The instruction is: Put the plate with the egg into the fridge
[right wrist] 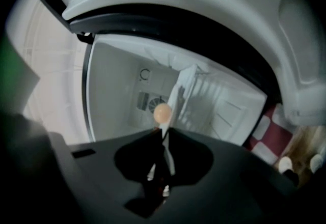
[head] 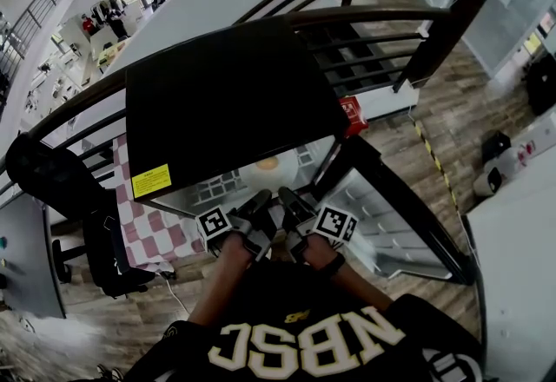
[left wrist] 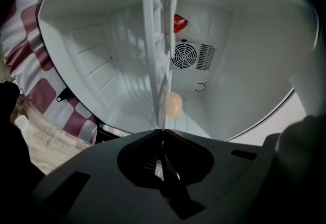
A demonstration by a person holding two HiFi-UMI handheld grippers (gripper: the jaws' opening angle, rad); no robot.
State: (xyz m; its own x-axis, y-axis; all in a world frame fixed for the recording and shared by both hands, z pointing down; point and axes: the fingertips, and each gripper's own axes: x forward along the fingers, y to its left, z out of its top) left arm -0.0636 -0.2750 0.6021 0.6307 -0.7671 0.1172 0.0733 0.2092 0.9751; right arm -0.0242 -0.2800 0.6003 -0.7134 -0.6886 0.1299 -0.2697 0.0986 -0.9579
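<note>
A white plate [head: 252,176] with a pale orange egg [head: 268,163] on it is held at the mouth of the open small fridge [head: 226,102]. My left gripper [head: 258,198] and right gripper [head: 287,196] sit side by side at the plate's near rim. The left gripper view has the plate [left wrist: 155,65] edge-on, its rim pinched in the shut left gripper [left wrist: 163,131], and the egg [left wrist: 174,104] just beyond. In the right gripper view the right gripper [right wrist: 163,129] is likewise shut on the plate's rim [right wrist: 175,95], with the egg [right wrist: 162,113] close ahead.
The fridge's white inside [left wrist: 102,55] has a round fan vent [left wrist: 184,56] and a red item [left wrist: 178,23] on its back wall. Its door [head: 382,215] stands open at the right. A red-and-white checked cloth [head: 139,228] lies under the fridge. A black chair [head: 78,198] stands left.
</note>
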